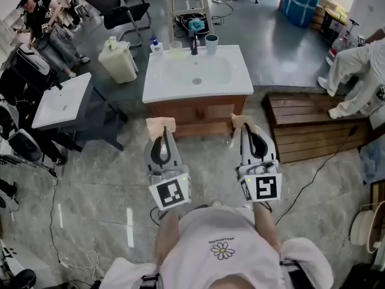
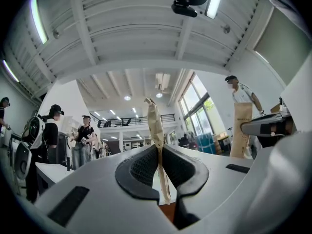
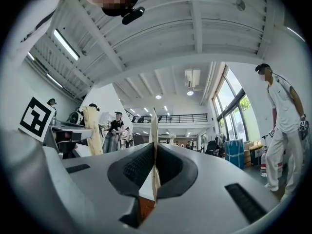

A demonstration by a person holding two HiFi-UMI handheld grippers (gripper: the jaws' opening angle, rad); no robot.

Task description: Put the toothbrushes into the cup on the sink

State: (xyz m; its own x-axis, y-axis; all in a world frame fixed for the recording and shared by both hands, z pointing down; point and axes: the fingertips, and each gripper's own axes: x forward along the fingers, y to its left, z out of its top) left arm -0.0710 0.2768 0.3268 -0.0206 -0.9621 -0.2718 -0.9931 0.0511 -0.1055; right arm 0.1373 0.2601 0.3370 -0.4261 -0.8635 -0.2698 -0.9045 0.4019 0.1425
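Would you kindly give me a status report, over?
Left hand-held gripper shut on left tan packet; right hand-held gripper shut on right tan packet. Cup stands on the sink, well ahead. Nothing between.

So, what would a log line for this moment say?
left gripper: shut on left packet | right gripper: shut on right packet | cup: upright, sink back rim | grippers: short of sink

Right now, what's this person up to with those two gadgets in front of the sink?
A person stands facing a white sink with a hand-held tool in each hand. The left tool is shut on a thin tan packet, and the right tool on a second packet, likely wrapped toothbrushes. Both are held short of the sink, well away from the dark cup at its back edge.
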